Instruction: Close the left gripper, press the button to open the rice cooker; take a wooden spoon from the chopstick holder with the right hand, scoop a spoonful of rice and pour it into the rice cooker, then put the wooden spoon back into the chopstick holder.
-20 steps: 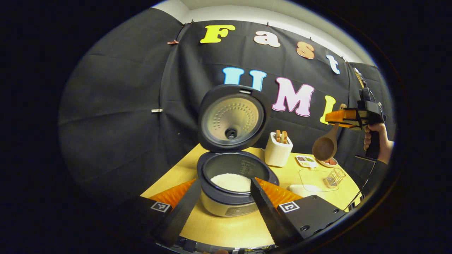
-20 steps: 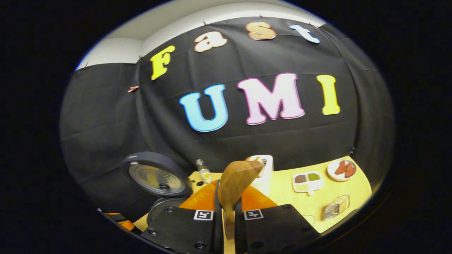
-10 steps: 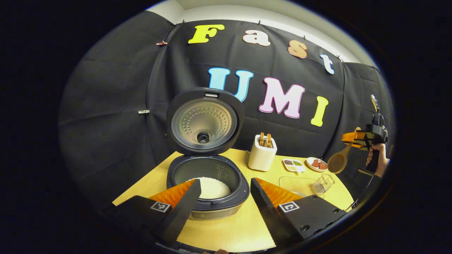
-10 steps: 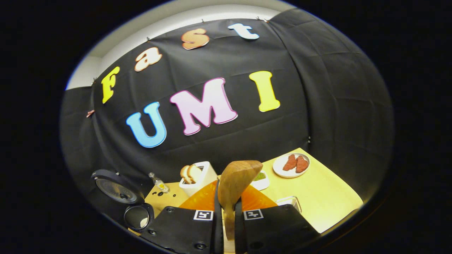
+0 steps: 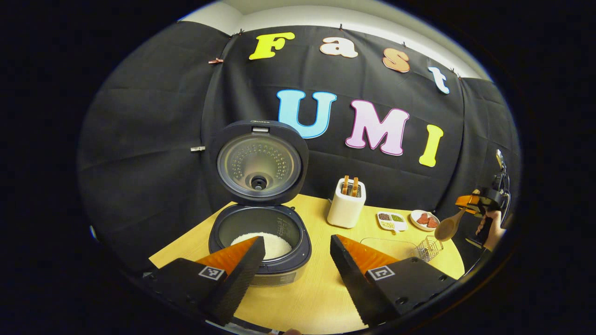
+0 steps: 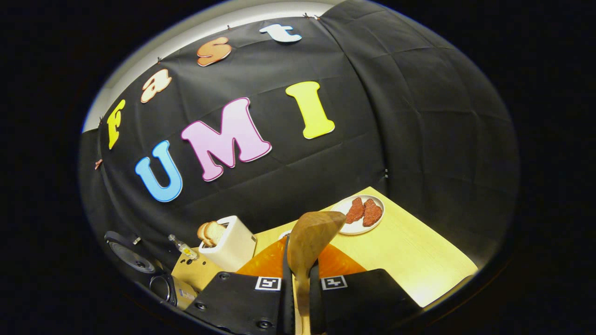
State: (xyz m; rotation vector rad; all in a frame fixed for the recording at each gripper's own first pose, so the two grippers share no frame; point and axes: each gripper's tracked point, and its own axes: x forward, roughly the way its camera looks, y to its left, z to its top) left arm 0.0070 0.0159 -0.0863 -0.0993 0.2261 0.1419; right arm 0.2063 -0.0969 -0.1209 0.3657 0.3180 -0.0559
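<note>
The dark rice cooker (image 5: 260, 260) stands with its lid (image 5: 258, 163) raised, and white rice (image 5: 274, 243) lies in its pot. My left gripper (image 5: 296, 242) is open just in front of the cooker and holds nothing. At the far right a hand holds my right gripper (image 5: 475, 202) above the table's right end. It is shut on the handle of the wooden spoon (image 5: 446, 228), whose bowl hangs down and looks bare. A wire chopstick holder (image 5: 428, 249) stands just below the spoon. In the right gripper view, my right gripper (image 6: 299, 279) pinches the spoon (image 6: 312, 235) upright.
A white toaster (image 5: 347, 209) with bread stands behind the cooker, with a divided dish (image 5: 391, 219) and a plate of red pieces (image 5: 424, 219) to its right. A clear tray (image 5: 389, 244) lies near the holder. The right gripper view shows the toaster (image 6: 230, 244), a small bottle (image 6: 184, 250), the plate (image 6: 361, 215) and the yellow table (image 6: 419, 260).
My right gripper has carried the spoon right and downward, away from the cooker, and turned toward the table's right end. My left gripper has drawn back a little and stays open.
</note>
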